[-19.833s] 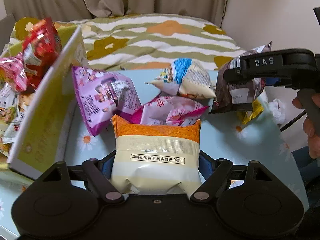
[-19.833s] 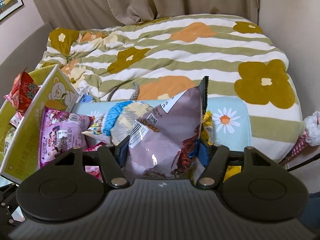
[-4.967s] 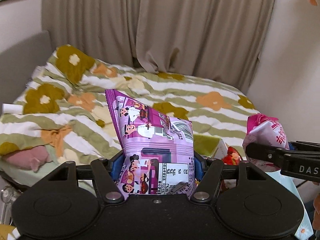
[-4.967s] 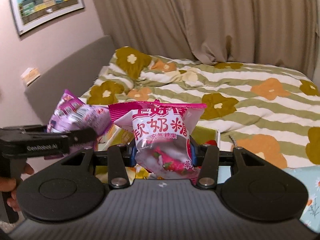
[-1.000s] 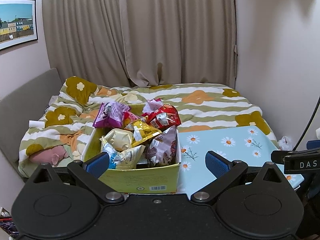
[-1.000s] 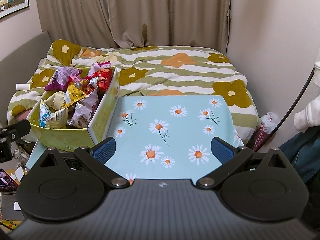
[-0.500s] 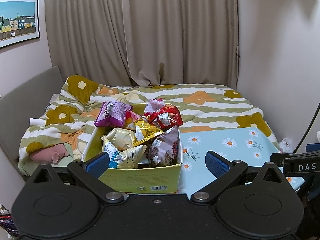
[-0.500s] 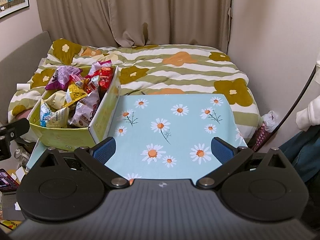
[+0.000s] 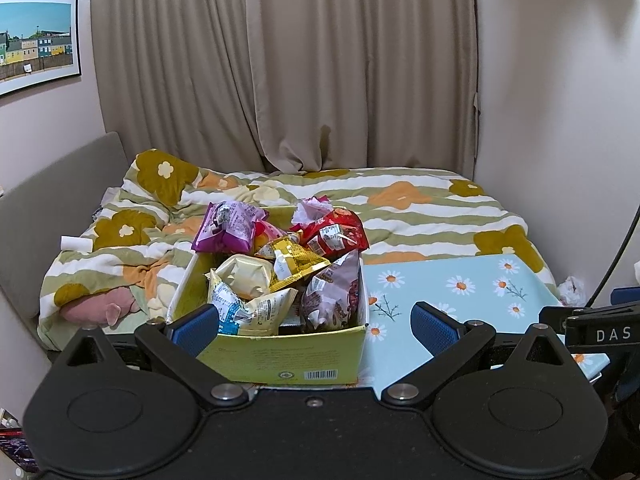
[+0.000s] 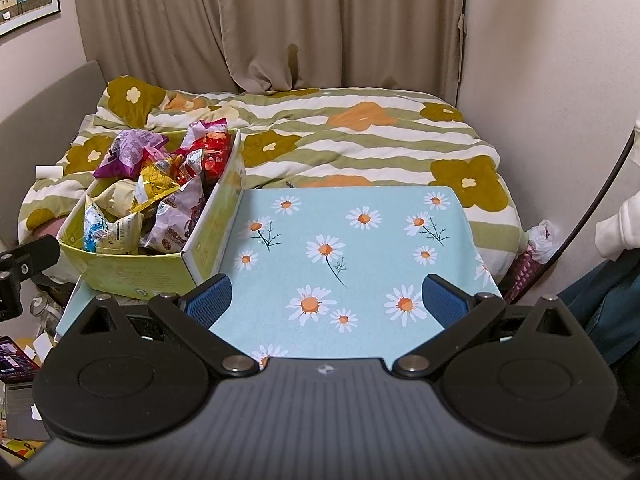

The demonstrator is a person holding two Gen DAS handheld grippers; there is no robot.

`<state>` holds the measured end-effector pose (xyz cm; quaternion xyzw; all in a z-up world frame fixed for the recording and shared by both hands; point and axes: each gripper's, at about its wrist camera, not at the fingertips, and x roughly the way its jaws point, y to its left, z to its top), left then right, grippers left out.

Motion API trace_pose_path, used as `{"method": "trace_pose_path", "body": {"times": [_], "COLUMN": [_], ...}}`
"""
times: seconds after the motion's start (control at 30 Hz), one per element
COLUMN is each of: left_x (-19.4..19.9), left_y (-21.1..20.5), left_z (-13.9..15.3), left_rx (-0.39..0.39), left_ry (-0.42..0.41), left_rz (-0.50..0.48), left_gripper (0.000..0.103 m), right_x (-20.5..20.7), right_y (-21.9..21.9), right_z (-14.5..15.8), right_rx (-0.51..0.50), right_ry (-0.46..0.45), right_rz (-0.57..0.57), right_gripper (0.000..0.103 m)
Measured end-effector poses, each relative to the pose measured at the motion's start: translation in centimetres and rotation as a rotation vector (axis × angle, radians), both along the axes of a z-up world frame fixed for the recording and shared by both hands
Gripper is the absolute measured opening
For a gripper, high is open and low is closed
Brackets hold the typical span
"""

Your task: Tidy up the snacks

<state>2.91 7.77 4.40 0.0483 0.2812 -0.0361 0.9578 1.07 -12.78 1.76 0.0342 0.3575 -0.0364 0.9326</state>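
A yellow-green cardboard box stands at the left end of the daisy-print table. It is piled with several snack bags: a purple bag, a red bag, a gold bag, a cream bag. The box also shows in the right wrist view, left of the table. My left gripper is open and empty, held back from the box. My right gripper is open and empty above the table's near edge.
A bed with a flower-striped duvet lies behind the table. Curtains hang at the back, and a wall stands at the right. A pink plush toy lies at the bed's left edge. Clutter sits on the floor at left.
Both grippers have drawn back slightly from the table and stay open. The box and its bags have not moved.
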Motion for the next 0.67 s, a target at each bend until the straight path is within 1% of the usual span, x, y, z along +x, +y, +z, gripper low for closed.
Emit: {"method": "trace_pose_path", "body": {"times": [0.23,0.43,0.57,0.67], "left_x": [-0.03,-0.42,-0.7,-0.78], "left_y": [0.12,-0.31,-0.18,-0.1], "left_z": [0.09,0.17,0.35,0.44], "left_rx": [0.0,0.035,0.012,0.0], "left_ry": [-0.003,-0.031,-0.048,-0.057], "left_rz": [-0.001,0.019,0.001,0.007], "left_gripper": [0.103,0.103,0.103,0.103], "right_x": [0.0,-0.03,0.02,0.02], "right_y": [0.05,0.09,-0.06,-0.09], "right_z": [0.04,0.04,0.03,0.02], "right_rx": [0.002,0.001,0.001,0.001], "right_ry": [0.001,-0.001,0.0,-0.001], "right_rz": [-0.002,-0.001,0.0,0.0], "right_gripper": [0.103,0.103,0.103,0.103]}}
